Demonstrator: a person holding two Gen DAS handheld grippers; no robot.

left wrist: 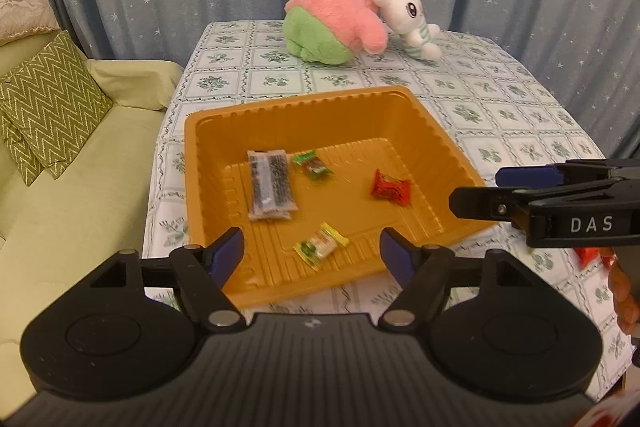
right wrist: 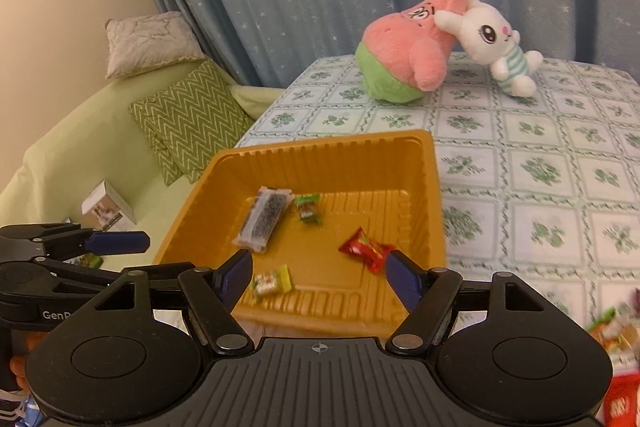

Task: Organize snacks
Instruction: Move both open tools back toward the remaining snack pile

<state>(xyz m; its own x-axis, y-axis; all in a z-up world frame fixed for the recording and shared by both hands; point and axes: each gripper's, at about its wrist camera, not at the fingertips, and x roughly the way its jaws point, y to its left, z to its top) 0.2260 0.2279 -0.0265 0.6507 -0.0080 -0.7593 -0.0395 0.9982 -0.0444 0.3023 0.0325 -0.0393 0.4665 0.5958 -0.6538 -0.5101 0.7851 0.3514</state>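
Observation:
An orange plastic tray [left wrist: 280,103] [right wrist: 320,147] sits on the patterned tablecloth. In it lie a dark bar packet [left wrist: 272,187] [right wrist: 264,219], a small green sweet [left wrist: 313,165] [right wrist: 308,207], a red packet [left wrist: 390,189] [right wrist: 366,250] and a yellow-green packet [left wrist: 321,246] [right wrist: 272,281]. My left gripper [left wrist: 312,253] [right wrist: 132,259] hovers open over the tray's near edge, holding nothing. My right gripper [right wrist: 319,273] [left wrist: 476,189] is also open and empty, at the tray's near right corner.
Two plush toys, a pink and green one [left wrist: 336,23] and a white rabbit [left wrist: 408,15], lie at the table's far end. More loose snacks [right wrist: 616,331] lie at the near right. A green sofa [left wrist: 80,195] with cushions and a small box [right wrist: 108,207] adjoins the table's left side.

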